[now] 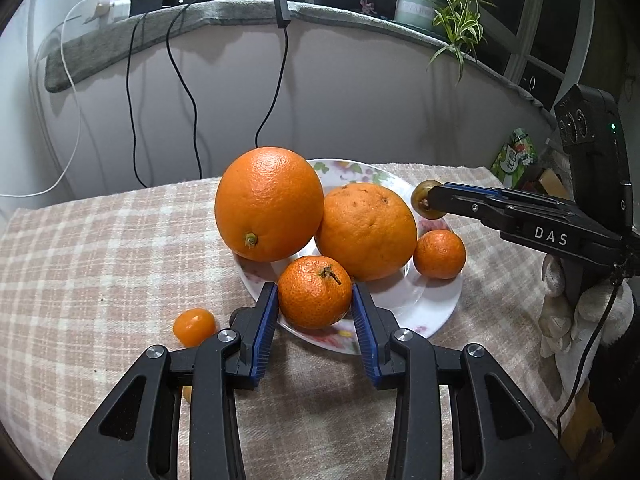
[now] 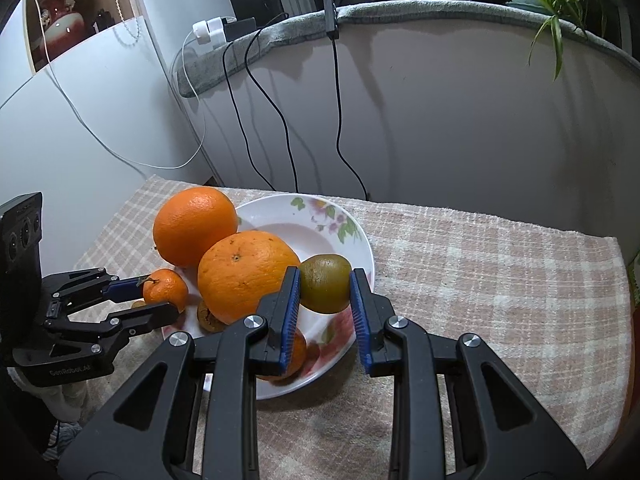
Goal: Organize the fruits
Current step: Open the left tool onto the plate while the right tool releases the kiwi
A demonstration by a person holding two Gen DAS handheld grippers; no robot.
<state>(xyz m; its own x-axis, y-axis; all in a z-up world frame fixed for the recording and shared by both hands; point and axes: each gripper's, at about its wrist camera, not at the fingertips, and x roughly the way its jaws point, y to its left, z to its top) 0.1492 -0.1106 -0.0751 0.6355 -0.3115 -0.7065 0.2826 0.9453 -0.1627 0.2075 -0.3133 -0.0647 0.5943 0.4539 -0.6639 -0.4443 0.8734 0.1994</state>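
Here, two grippers hold fruit at a floral plate point(image 1: 436, 308).
Left gripper point(image 1: 315, 300) pinches a mandarin point(image 1: 314, 292); right gripper point(image 2: 325, 292) pinches a greenish-brown fruit point(image 2: 325, 284).

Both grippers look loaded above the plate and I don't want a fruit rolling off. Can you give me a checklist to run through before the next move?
1. Left gripper pads both touch the small stemmed mandarin: ok.
2. Right gripper clamps the brownish-green round fruit on both sides: ok.
3. Held fruits over the white floral plate: ok, though the mandarin sits near its rim.
4. Two large oranges settled: cannot tell; the left one overhangs the rim.
5. Free landing spot on the plate: ok, bare area behind the oranges.
6. Tiny orange kumquat still off the plate, on the checked cloth: not ok.
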